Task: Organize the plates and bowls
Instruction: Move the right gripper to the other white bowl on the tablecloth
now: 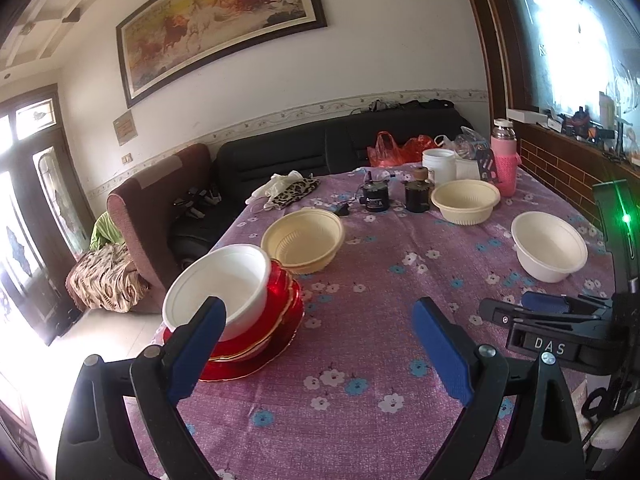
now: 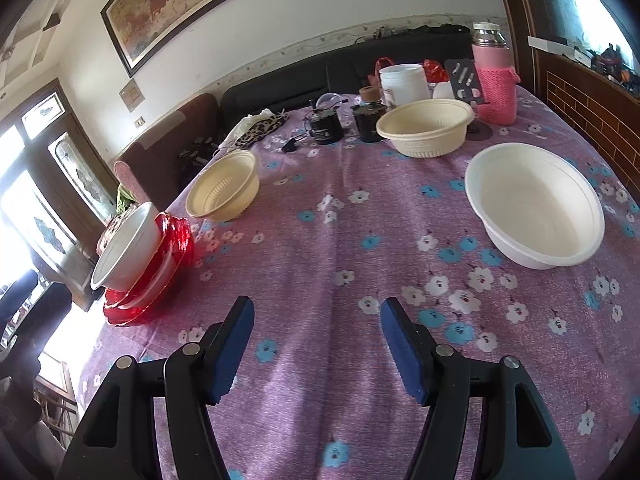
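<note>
Both the left gripper (image 1: 316,344) and right gripper (image 2: 317,344) have jaws apart, empty, near the red plates (image 1: 276,320) holding a white bowl (image 1: 218,284)

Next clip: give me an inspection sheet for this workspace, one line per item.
Surface: table under purple floral cloth.
Job's things: white bowl on stacked red plates; cream bowl beside them; second cream bowl farther back; second white bowl standing alone.
Clutter: pink flask, white tub, dark jars, leopard-print cloth.
Grippers: left tongs open, empty; right tongs open, empty.
Cables: nothing seen.
Surroundings: black sofa, framed horse painting.
</note>
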Available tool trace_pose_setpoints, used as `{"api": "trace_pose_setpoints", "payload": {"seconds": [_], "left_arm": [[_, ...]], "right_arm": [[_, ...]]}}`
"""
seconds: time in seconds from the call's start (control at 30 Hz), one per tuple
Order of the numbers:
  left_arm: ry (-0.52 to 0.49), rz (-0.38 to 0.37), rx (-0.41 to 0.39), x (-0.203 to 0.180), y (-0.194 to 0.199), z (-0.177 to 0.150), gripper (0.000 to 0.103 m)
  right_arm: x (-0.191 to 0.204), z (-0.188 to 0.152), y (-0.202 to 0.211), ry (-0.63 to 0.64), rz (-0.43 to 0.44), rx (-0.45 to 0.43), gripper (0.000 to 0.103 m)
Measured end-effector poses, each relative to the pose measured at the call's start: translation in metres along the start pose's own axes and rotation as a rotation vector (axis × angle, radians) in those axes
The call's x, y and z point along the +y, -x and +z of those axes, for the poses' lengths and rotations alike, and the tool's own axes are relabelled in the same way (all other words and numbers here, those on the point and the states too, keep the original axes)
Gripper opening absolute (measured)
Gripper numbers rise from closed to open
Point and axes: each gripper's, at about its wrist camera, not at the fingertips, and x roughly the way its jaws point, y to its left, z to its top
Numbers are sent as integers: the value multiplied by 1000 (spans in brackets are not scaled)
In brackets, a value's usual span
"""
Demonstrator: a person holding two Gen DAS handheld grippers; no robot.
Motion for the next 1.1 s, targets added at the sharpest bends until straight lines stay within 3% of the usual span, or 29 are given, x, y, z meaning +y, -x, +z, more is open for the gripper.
{"api": "trace_pose_setpoints", "payload": {"seconds": [0.3, 0.47, 0.73, 0.9, 1.03, 1.07, 1.1], "left_arm": [[-37, -44, 55, -20, -20, -6, 94], [-26, -90, 101, -22, -33, -8, 94], [20, -148, 172, -27, -56, -15, 94], [25, -171, 200, -30, -60, -19, 94], [44, -195, 218, -27, -64, -17, 94], [51, -203, 224, -26, -65, -16, 94], [61, -216, 234, -25, -68, -16, 94]], "right_arm": [[-33, -1, 1, -48, -16, 3, 70], [-63, 4, 28, -83, -35, -46, 70], [-159, 30, 76, -278, -241, -191, 73], [-201, 49, 44, -358, -330, -152, 72], [-206, 60, 2, -360, -346, -88, 71], [-205, 60, -6, -351, -346, -78, 60], [-203, 60, -13, -337, -342, -66, 38]]}}
